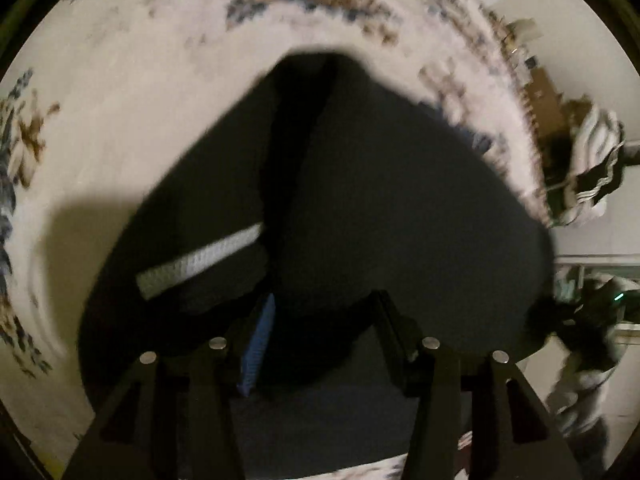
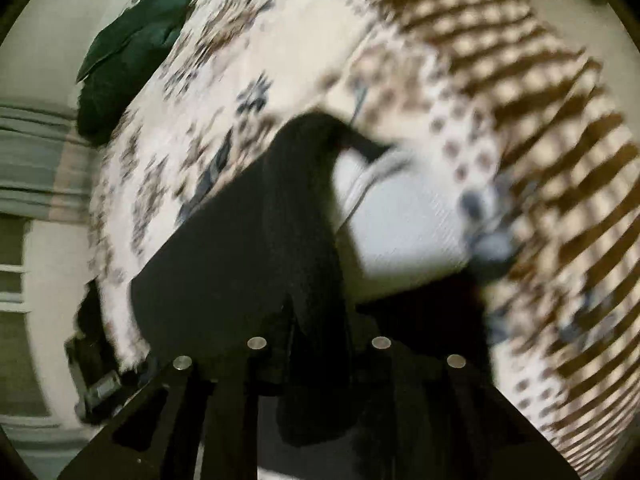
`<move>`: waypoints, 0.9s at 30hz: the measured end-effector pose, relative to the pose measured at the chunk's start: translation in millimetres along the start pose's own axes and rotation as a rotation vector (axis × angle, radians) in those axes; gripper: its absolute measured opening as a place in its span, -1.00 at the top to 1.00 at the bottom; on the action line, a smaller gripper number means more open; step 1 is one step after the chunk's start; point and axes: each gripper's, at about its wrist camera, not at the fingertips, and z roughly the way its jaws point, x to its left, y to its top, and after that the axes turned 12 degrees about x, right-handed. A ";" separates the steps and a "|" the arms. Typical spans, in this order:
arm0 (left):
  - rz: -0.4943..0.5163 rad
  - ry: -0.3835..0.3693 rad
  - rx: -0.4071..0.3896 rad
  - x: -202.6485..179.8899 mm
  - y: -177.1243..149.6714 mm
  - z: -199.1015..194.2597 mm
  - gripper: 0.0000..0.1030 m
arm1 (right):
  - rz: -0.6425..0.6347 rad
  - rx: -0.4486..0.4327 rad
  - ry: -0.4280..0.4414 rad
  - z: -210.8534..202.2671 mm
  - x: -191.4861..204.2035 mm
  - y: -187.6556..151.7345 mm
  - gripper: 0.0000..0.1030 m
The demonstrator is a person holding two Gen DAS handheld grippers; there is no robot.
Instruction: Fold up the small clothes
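Two tongs work here: my left gripper (image 1: 320, 312) stands wide over the dark garment (image 1: 360, 200), while my right gripper (image 2: 320, 320) pinches its edge for folding.

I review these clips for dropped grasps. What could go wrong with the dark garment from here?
Both views are blurred, so these are judgements. The right hand-held gripper appears to pinch only a narrow bunch of the dark garment; it may slip. The left hand-held gripper looks spread, with cloth between its fingers but not clamped. The garment could bunch on the floral bedspread.
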 end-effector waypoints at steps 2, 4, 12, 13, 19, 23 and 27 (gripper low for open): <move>-0.032 -0.035 0.013 7.8 -3.4 5.8 0.03 | -0.026 0.047 -0.046 11.2 2.4 6.6 0.63; -0.046 -0.048 0.004 11.0 -9.5 -3.0 0.03 | -0.086 0.111 -0.084 19.0 10.3 5.0 0.56; -0.095 -0.015 -0.080 52.2 -101.4 -58.2 -0.28 | -0.013 0.124 -0.049 -40.0 -45.5 -86.0 -0.80; -0.119 -0.006 -0.065 66.2 -110.6 -52.1 -0.29 | 0.023 0.146 -0.051 -35.1 -62.3 -100.8 -0.80; -0.233 -0.001 0.022 128.6 -125.1 5.0 -0.29 | 0.189 0.266 0.003 47.4 -138.9 -159.8 -0.81; -0.246 -0.067 0.036 136.7 -120.0 26.5 -0.30 | 0.221 0.185 0.096 57.9 -138.5 -171.1 -0.76; -0.182 -0.040 0.015 123.0 -125.8 26.2 -0.26 | 0.245 0.146 0.149 60.2 -131.0 -177.7 0.50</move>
